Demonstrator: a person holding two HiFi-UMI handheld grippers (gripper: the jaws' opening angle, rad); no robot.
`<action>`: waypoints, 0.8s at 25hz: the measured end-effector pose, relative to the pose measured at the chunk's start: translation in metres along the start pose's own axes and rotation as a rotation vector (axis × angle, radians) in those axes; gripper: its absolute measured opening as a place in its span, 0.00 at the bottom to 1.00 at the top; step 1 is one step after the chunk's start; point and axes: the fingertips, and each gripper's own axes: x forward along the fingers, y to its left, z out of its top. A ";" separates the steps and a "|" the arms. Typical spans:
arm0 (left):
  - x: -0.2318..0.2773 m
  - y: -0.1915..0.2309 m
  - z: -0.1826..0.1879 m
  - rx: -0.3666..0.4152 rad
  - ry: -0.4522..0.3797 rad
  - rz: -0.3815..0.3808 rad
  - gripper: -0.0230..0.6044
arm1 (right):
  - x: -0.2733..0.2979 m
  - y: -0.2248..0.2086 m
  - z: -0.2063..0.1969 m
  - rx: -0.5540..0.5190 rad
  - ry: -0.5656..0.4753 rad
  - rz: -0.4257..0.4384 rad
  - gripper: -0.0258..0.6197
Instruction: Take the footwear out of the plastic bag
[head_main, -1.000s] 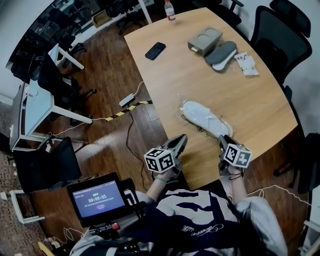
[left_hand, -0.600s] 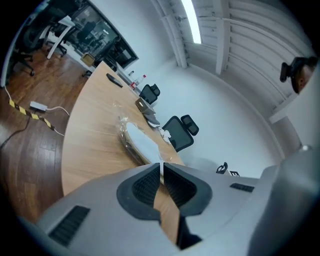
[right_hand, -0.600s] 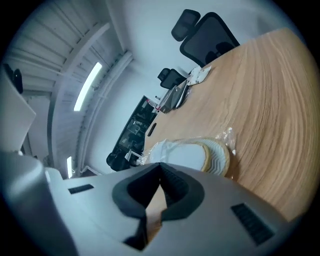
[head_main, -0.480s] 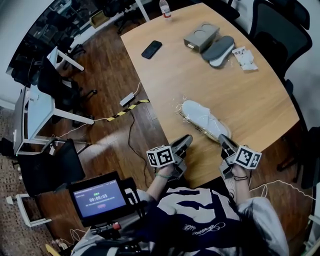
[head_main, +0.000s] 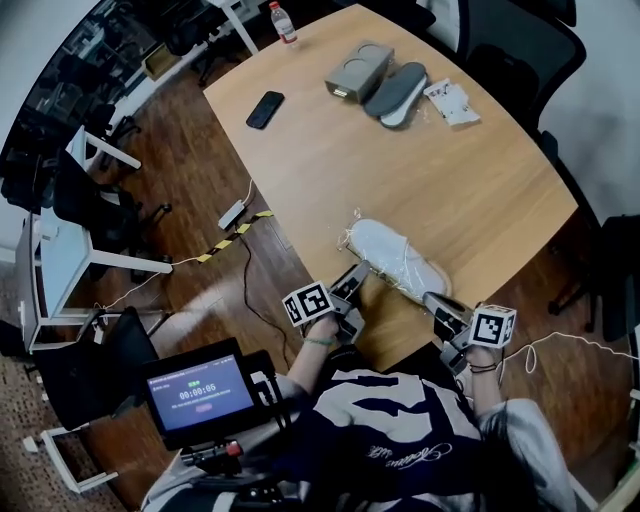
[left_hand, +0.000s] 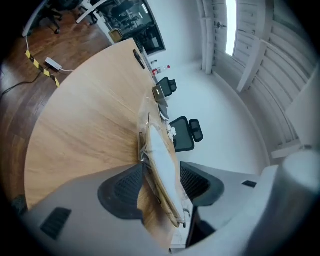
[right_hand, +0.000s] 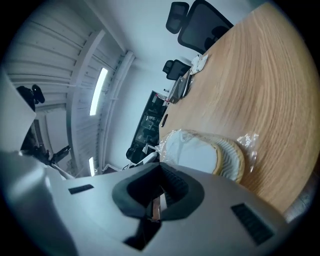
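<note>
A white shoe (head_main: 398, 262) in a clear plastic bag (head_main: 362, 232) lies on the wooden table (head_main: 330, 170) near its front edge. My left gripper (head_main: 352, 285) is at the shoe's near left end. In the left gripper view its jaws are opening and the bagged shoe (left_hand: 159, 159) stands between the pads (left_hand: 122, 187) with a gap on the right side. My right gripper (head_main: 436, 305) sits at the shoe's heel end. In the right gripper view it (right_hand: 156, 200) is shut, with a thin strip of the bag's film pinched below the heel (right_hand: 200, 152).
Far across the table lie a black phone (head_main: 264, 109), a water bottle (head_main: 284, 22), a grey box (head_main: 357, 70), grey footwear (head_main: 398, 88) and a white packet (head_main: 452, 101). Office chairs (head_main: 500, 40) stand behind. A screen (head_main: 198, 393) sits at my lower left, and cables cross the floor (head_main: 232, 214).
My left gripper has moved in around the shoe's near end and its jaws have spread. My right gripper's jaws have closed at the heel end. The head view has shifted.
</note>
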 end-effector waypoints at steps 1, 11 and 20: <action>0.007 0.002 -0.005 -0.014 0.009 -0.003 0.40 | -0.003 0.000 0.001 0.007 -0.017 0.021 0.04; 0.022 -0.011 -0.028 -0.099 0.063 -0.089 0.40 | -0.037 0.018 0.020 0.062 -0.214 0.128 0.04; 0.021 -0.036 -0.046 -0.221 0.117 -0.195 0.45 | -0.053 0.031 0.042 0.095 -0.341 0.212 0.04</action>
